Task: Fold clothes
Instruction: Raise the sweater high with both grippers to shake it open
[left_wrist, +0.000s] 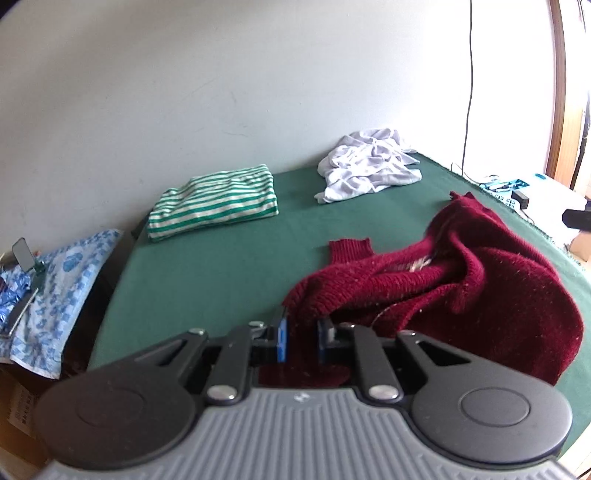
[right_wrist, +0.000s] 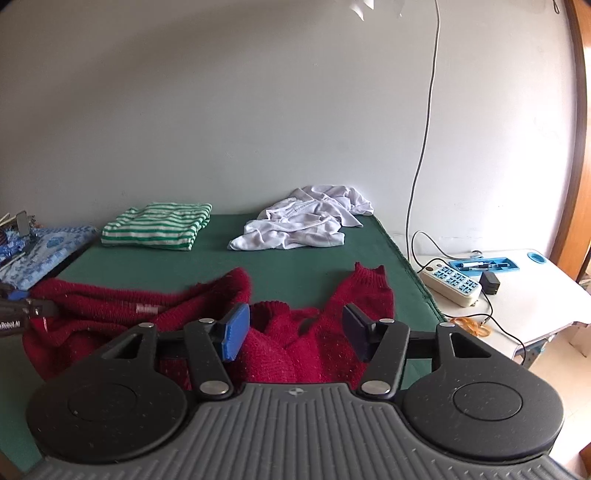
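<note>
A green-covered desk (right_wrist: 288, 266) stands against a plain white wall (right_wrist: 258, 110). The left tool (left_wrist: 301, 338) pinches a crumpled red sweater (left_wrist: 480, 288); the right tool (right_wrist: 291, 332) hangs spread above it

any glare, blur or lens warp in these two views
Left wrist view: daylight blows out the right edge beside the wooden door frame, the green table cover bows from fisheye warp, and the grey gripper body is soft up close. Right wrist view: even light, no glare, the white cable curves, and the dark red knitted sweater is sharp.
</note>
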